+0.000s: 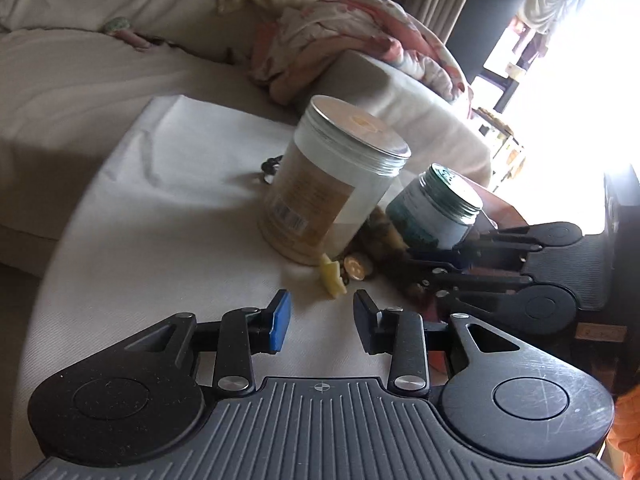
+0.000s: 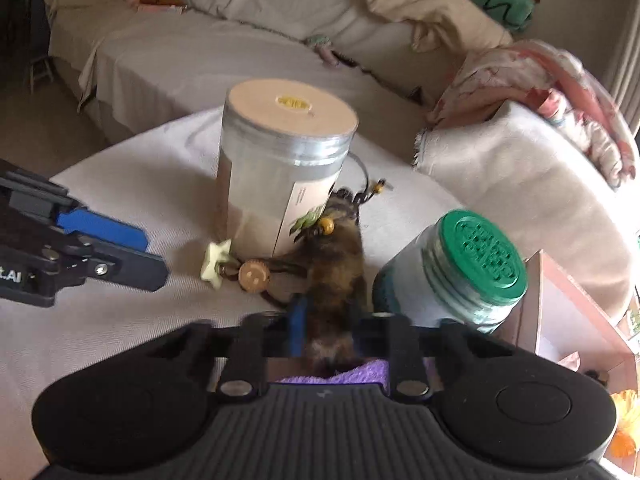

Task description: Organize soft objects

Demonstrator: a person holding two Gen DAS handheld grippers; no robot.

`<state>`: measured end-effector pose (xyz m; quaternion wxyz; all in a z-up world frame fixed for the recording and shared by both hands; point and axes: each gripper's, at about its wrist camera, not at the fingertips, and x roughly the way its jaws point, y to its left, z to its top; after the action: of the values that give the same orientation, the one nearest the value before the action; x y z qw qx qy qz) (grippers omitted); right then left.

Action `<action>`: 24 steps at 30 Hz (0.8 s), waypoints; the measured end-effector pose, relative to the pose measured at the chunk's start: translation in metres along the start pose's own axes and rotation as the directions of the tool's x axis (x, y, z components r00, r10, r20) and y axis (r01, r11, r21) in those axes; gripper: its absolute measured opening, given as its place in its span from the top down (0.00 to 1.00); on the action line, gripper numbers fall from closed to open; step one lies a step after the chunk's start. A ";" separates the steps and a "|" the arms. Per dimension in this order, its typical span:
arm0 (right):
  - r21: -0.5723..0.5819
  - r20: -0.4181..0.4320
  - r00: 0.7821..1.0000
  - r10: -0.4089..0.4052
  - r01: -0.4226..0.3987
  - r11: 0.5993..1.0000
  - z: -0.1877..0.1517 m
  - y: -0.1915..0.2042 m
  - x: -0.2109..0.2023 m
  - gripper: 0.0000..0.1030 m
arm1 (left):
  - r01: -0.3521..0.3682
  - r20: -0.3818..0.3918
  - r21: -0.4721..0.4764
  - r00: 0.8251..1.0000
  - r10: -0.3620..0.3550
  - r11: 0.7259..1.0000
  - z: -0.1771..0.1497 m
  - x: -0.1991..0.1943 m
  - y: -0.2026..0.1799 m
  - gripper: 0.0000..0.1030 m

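A brown furry keychain toy (image 2: 334, 276) lies on the white-covered table (image 2: 132, 184) between a tall silver-lidded jar (image 2: 280, 176) and a green-lidded jar (image 2: 452, 272). It carries a pale star charm (image 2: 216, 258) and a wooden smiley button (image 2: 254, 275). My right gripper (image 2: 328, 320) is shut on the furry toy's near end, above a purple cloth (image 2: 360, 376). My left gripper (image 1: 322, 312) is open and empty, just short of the star charm (image 1: 332, 278) and button (image 1: 355, 268). The left gripper also shows in the right wrist view (image 2: 148, 252).
A grey sofa (image 2: 180, 52) with cushions and a pink floral blanket (image 2: 552, 92) curves behind the table. A brown box (image 2: 568, 320) stands right of the green-lidded jar. Black cord with beads (image 2: 372, 188) lies behind the tall jar.
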<state>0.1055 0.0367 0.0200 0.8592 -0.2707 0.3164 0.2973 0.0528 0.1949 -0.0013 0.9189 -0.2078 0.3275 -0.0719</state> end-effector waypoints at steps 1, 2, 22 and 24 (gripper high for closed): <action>0.008 0.009 1.000 0.006 -0.006 1.000 -0.001 -0.002 -0.003 0.91 | -0.005 -0.003 -0.002 1.000 0.005 1.000 0.001 0.003 -0.001 0.63; 0.014 0.018 1.000 0.017 -0.018 1.000 -0.002 -0.005 -0.007 0.91 | -0.008 -0.006 -0.004 1.000 0.008 1.000 0.003 0.007 -0.003 0.63; 0.031 0.239 0.970 0.039 -0.048 0.998 -0.077 -0.011 -0.083 0.53 | -0.086 -0.026 0.069 0.996 0.088 0.994 -0.002 0.035 -0.041 0.84; 0.035 0.241 0.970 0.041 -0.051 0.998 -0.075 -0.011 -0.080 0.53 | -0.102 -0.023 0.100 0.994 0.105 0.990 -0.011 0.023 -0.041 0.85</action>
<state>0.0340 -0.0469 0.0306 0.8893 -0.2077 0.2224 0.3413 0.0635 0.1481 -0.0043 0.9258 -0.1437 0.3469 -0.0434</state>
